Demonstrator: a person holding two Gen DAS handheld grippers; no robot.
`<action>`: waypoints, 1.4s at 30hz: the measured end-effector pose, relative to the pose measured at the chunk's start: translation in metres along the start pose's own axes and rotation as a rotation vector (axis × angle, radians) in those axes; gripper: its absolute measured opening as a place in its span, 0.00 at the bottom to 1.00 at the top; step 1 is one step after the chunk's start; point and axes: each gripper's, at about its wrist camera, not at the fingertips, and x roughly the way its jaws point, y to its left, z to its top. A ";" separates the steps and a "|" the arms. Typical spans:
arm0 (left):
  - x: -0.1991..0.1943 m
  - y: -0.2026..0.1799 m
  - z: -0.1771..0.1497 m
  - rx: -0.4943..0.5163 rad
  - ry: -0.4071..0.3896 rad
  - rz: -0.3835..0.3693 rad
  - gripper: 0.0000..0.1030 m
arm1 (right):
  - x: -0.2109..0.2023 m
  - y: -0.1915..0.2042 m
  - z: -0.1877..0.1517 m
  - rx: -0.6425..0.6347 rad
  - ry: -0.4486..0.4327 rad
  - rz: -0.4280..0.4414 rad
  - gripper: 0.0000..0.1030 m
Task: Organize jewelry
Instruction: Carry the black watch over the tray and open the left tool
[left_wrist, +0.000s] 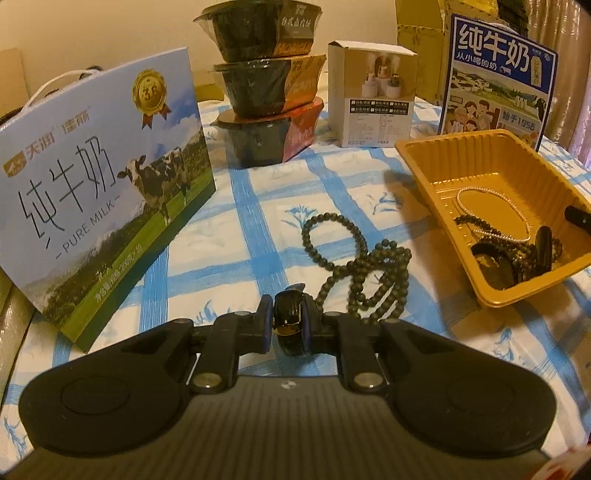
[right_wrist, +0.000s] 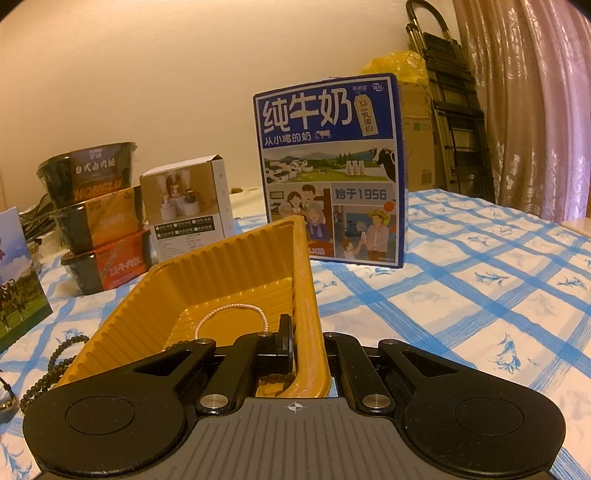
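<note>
Your left gripper (left_wrist: 287, 320) is clamped on a glossy black bangle (left_wrist: 289, 325), held upright between the blue pads just above the blue-checked cloth (left_wrist: 258, 206). Right in front of it a long strand of dark beads (left_wrist: 354, 266) lies looped on the cloth, between you and the yellow tray (left_wrist: 436, 166). The tray sits tilted, well to the right of the bangle, and already holds a thin pearl chain (left_wrist: 491, 206), dark bead strands and black bangles (left_wrist: 517, 254) bunched in its near corner.

Your right gripper (right_wrist: 306, 343) is closed on the tray's right wall (right_wrist: 308, 295), one finger inside the tray and the other outside, so that side is lifted. In the right wrist view the pearl chain (right_wrist: 231, 314) lies on the tray floor just ahead of the inner finger (right_wrist: 282, 343).

Around you: a pale milk box with cows (left_wrist: 99, 184) stands on the left, close beside the left gripper. Behind the beads is a stack of three black bowls (left_wrist: 266, 85), then a small white carton (left_wrist: 371, 96), and a dark blue milk box (right_wrist: 328, 170) stands directly behind the tray. A folded ladder (right_wrist: 454, 107) and a curtain (right_wrist: 535, 103) stand at the far right
</note>
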 end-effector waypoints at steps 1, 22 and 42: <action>-0.002 -0.001 0.001 0.002 -0.005 -0.001 0.14 | 0.000 0.000 0.000 -0.001 0.000 0.001 0.04; -0.025 -0.067 0.062 0.063 -0.147 -0.183 0.14 | 0.000 0.001 0.001 -0.002 0.001 0.003 0.04; 0.058 -0.154 0.087 0.117 -0.059 -0.220 0.14 | 0.001 -0.004 0.001 0.021 0.019 0.016 0.04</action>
